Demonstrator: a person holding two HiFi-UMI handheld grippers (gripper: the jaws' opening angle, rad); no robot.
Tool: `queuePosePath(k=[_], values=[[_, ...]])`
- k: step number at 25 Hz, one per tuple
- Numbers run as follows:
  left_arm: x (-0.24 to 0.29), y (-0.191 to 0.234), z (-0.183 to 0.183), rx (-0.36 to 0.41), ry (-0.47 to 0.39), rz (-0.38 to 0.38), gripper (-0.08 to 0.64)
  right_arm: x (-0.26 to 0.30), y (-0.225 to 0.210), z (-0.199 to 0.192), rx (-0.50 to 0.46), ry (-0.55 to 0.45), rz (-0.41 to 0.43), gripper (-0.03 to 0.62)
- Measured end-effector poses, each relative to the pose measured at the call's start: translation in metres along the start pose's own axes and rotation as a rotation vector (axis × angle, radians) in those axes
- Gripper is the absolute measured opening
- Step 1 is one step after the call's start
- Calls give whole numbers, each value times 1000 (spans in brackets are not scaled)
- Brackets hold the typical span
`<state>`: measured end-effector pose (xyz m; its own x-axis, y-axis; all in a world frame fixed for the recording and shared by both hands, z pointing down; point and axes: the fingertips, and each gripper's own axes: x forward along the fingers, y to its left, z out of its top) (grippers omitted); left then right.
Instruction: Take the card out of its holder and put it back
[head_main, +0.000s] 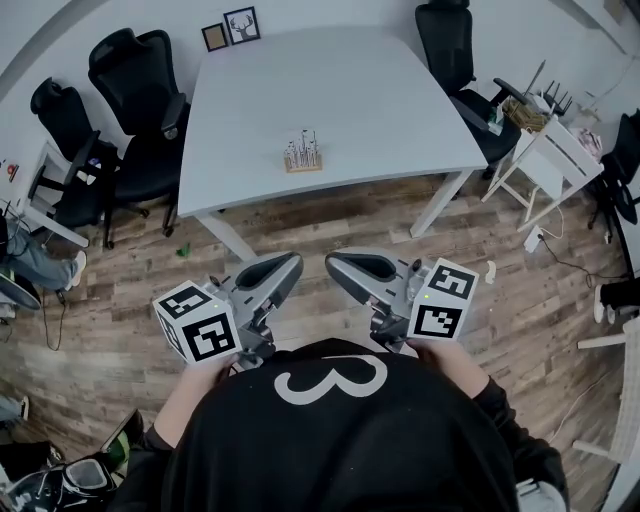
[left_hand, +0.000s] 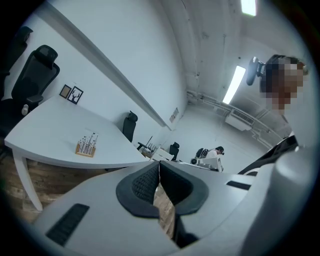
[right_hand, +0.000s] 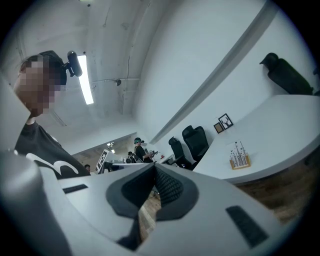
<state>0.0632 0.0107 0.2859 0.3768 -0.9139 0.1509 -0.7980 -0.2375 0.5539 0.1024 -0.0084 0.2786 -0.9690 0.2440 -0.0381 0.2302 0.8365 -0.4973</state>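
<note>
The wooden holder (head_main: 302, 162) stands on the tabletop (head_main: 390, 110) at 12 o'clock from the person, with thin upright cards (head_main: 303, 143) in its slots. The left tool (head_main: 288, 264) and right tool (head_main: 336, 263) are both fully closed and empty, over the floor (head_main: 330, 215), well apart from the holder.

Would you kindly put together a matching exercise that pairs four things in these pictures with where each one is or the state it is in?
Things:
1. wooden card holder
2. framed pictures
3. left gripper
4. two black chairs

Places or states:
A. fingers shut, nothing between them
B. on the floor by the white table's left edge in the head view
C. at the table's far left corner
D. near the middle of the table

Pairs: 1-D, 2-C, 3-A, 4-B
</note>
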Motion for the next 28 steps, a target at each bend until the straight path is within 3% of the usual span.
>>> queuePosePath(k=[5, 14, 28], values=[[-6, -7, -10, 31, -13, 12, 14, -5, 5, -1, -33, -25, -1, 11], [4, 23, -12, 51, -17, 23, 14, -1, -26, -9, -13, -13, -48, 11], [37, 152, 56, 23, 101, -75, 15, 97, -123, 28, 66, -38, -170, 11]])
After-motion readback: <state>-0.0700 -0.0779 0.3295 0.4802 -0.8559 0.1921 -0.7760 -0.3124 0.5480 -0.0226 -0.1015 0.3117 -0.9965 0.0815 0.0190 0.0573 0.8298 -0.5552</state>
